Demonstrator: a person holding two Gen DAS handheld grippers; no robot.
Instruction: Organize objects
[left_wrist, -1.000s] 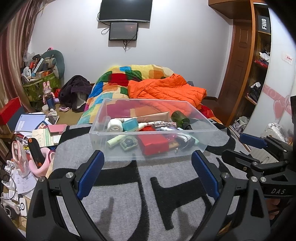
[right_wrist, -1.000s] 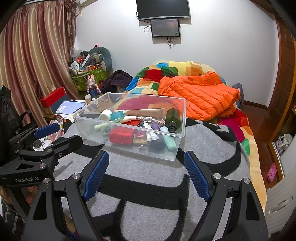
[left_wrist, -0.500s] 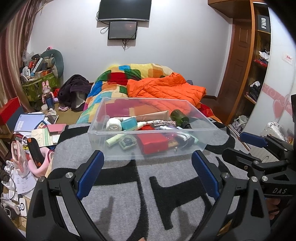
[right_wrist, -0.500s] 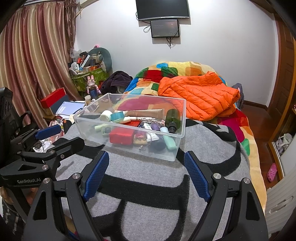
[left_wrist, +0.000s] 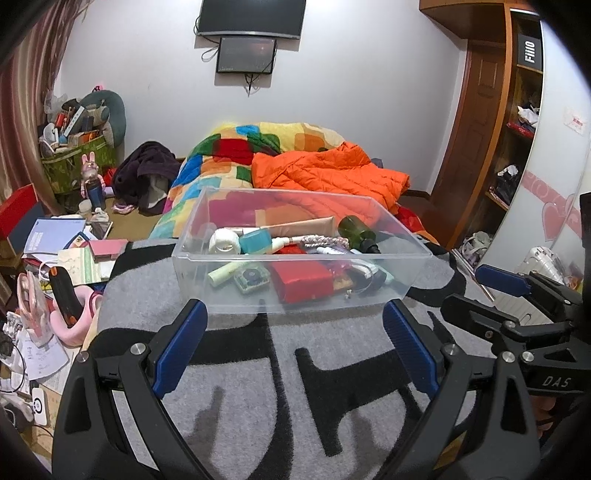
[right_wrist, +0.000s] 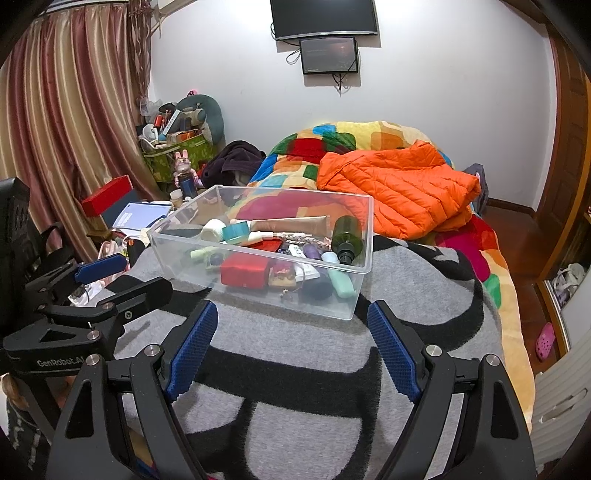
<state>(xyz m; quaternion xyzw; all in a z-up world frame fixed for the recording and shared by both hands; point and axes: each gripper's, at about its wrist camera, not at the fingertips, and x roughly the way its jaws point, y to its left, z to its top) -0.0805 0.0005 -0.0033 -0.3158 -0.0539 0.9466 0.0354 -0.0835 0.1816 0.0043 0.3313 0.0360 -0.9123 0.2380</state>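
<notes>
Both claws hover over the grey-and-black blanket on the bed, each spread wide with nothing between its blue pads. In the left wrist view the left claw fills the bottom, its pads at 7 and 5 o'clock of the bin, near the front wall but not touching it. The right claw shows at 4 o'clock in that view, also released. In the right wrist view the right claw sits low, and the left claw reaches in from 9 o'clock, apart from the bin.

The clear bin rests on the blanket at the centre of both views. Inside lies a jumble: a red box at the front middle, a green bottle at 2 o'clock lying on its side with its black cap toward the front, a beige tube along the back, a white roll at 10 o'clock with a teal cap just beside it, a pale green tube at 8 o'clock, and a small square case between that tube and the red box. A mint tube lies in the front right corner, seen from the right wrist.

Behind the bin, an orange jacket lies on a patchwork quilt. At 9 o'clock, papers and a pink ring crowd the bedside.
</notes>
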